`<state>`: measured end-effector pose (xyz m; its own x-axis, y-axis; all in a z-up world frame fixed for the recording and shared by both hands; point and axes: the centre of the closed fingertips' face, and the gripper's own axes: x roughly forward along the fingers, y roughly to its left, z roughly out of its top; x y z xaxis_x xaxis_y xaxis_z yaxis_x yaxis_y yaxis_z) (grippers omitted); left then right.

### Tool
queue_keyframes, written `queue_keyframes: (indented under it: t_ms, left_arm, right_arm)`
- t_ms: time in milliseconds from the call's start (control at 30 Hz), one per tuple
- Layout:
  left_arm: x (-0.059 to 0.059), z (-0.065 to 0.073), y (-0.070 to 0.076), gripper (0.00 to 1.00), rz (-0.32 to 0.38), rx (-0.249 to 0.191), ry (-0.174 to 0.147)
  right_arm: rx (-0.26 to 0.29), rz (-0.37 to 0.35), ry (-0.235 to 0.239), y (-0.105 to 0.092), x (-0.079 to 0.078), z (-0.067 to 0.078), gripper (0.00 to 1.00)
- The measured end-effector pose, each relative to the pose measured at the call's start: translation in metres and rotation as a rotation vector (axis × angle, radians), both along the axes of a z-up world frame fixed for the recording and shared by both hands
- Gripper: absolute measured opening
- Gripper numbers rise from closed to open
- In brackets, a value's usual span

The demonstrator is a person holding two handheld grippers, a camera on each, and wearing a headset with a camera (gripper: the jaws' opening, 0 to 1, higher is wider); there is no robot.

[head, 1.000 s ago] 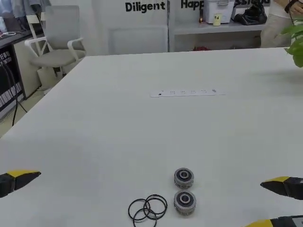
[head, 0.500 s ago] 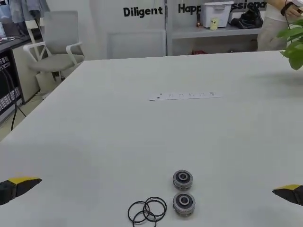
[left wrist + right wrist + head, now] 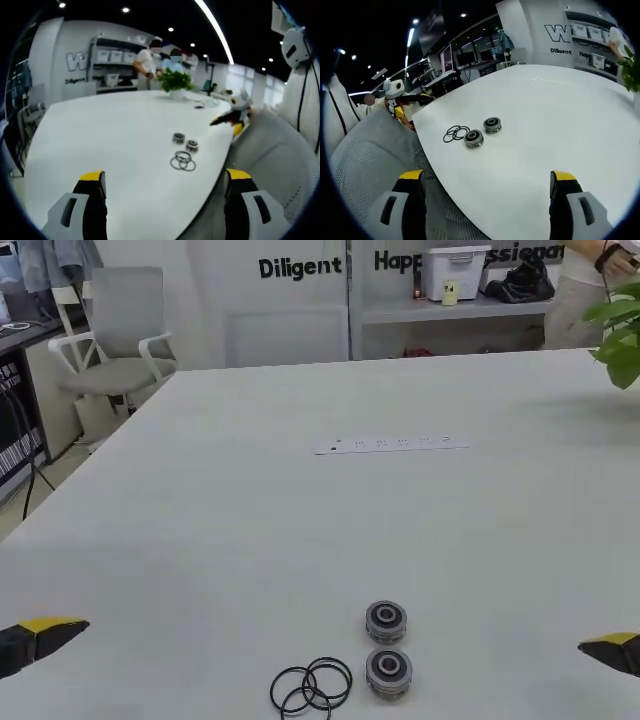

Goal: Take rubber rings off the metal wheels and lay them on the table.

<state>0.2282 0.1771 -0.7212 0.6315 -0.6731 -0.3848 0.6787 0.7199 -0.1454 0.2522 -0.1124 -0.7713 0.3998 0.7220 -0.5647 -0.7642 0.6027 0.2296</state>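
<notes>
Between the released left claw (image 3: 165, 178) and released right claw (image 3: 487, 175), probably held wide to keep the approach clear, metal wheels (image 3: 386, 618) are sitting beside loose rubber rings (image 3: 312, 685).

Looking like an open-plan office or lab, judging by the big white table (image 3: 250, 520), swivel chair (image 3: 120, 340), shelves (image 3: 450, 308) holding storage boxes (image 3: 455, 265), wall lettering (image 3: 300, 267), desks with monitors (image 3: 447, 60) and ceiling spotlights (image 3: 125, 9).
</notes>
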Motion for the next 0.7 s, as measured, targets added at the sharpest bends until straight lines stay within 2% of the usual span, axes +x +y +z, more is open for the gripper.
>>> queue_keyframes:
  t_ms: [700]
  left_arm:
    - [-0.0009,-0.0012,0.0016,1.00,0.005,-0.004,-0.001]
  right_arm:
    - [-0.010,0.020,0.006,0.0044,-0.0032,-0.0025,1.00]
